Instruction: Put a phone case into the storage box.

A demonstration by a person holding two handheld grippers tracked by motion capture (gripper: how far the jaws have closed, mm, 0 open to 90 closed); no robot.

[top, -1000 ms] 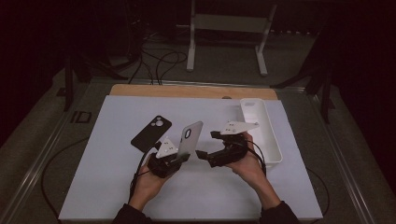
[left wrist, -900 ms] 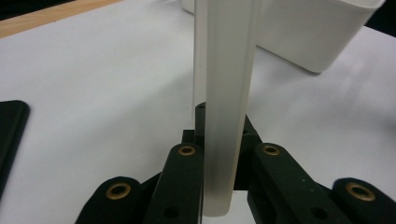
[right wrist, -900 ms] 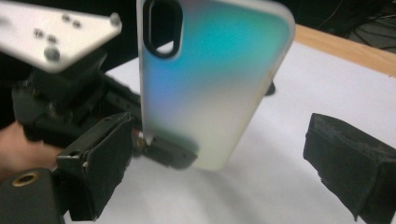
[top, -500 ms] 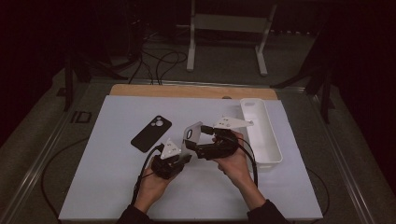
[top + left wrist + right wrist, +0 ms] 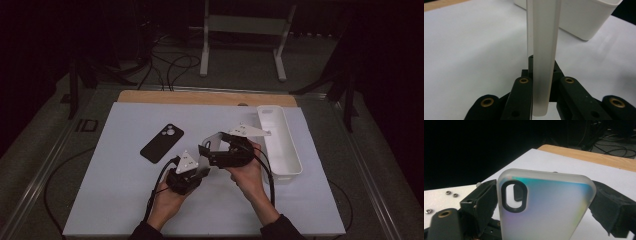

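Observation:
A frosted translucent phone case (image 5: 212,143) stands on edge above the white table, with my left gripper (image 5: 199,173) shut on its lower end. In the left gripper view the case (image 5: 544,50) rises edge-on between the black jaws of the left gripper (image 5: 545,83). My right gripper (image 5: 211,153) reaches in from the right. Its jaws have just closed a little and now press on both long sides of the case (image 5: 544,215), near the camera cut-out; the right gripper (image 5: 546,196) straddles it. A black phone (image 5: 161,143) lies face down at the left.
A long white bin (image 5: 280,142) stands at the right of the white table top (image 5: 100,200), and appears behind the case as the bin (image 5: 586,17). A wooden strip runs along the far edge. Cables and a metal stand lie on the floor beyond.
My right gripper has moved left from beside the bin to the case and taken it between its jaws. The left hand has stayed put with the case.

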